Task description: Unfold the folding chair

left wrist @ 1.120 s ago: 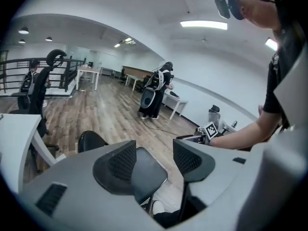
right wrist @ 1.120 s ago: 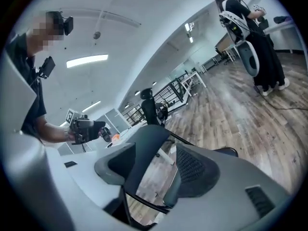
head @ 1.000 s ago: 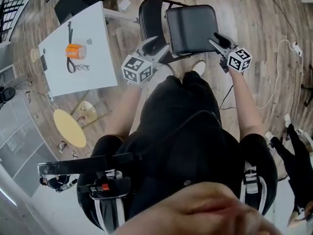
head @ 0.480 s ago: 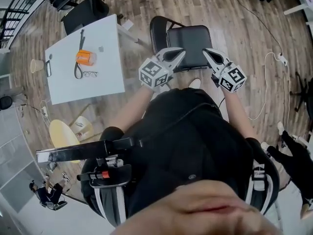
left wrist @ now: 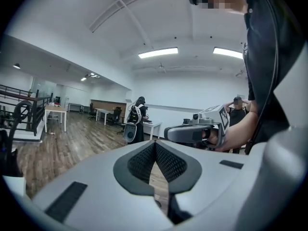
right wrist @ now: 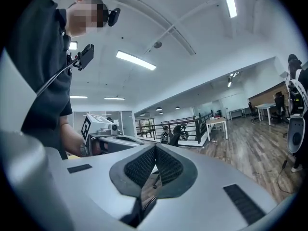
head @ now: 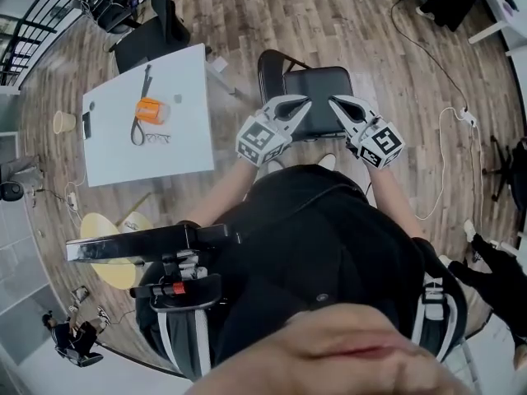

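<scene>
Black padded folding chair is seen opened just beyond left gripper and right gripper; the 2 are held clenched, empty and clear, as unfolding is judged done

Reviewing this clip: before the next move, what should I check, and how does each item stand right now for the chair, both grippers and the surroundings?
1. Folding chair seat lies down flat: ok.
2. Left gripper shut with nothing between its jaws: ok.
3. Right gripper shut with nothing between its jaws: ok.
4. Both grippers off the chair: ok; the gripper views look level across the room, with no chair part at the jaws.
5. Chair legs fully spread and seated on the floor: cannot tell, since the seat hides them.
6. White table stands apart from the chair: ok.
</scene>
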`<state>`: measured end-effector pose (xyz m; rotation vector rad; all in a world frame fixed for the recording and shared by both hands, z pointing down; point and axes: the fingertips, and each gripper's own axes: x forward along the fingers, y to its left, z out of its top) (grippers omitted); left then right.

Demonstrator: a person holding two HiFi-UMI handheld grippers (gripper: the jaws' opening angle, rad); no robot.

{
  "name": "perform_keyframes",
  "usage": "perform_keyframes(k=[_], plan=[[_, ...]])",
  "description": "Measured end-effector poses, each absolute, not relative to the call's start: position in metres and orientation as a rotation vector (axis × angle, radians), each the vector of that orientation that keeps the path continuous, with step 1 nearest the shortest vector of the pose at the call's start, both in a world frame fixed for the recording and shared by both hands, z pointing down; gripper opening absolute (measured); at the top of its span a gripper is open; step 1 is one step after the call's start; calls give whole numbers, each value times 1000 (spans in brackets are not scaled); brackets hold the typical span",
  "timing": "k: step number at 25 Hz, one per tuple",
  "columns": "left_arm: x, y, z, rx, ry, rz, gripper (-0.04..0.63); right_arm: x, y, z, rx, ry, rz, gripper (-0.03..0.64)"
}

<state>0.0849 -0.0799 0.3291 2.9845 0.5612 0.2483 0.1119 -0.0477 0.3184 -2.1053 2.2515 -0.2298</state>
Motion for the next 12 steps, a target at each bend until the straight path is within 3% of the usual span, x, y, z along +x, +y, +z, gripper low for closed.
perform_keyframes(k=[12], plan=[[75,-80,334,2945,562,257,5,89,-50,322,-2067,2313,-252,8]])
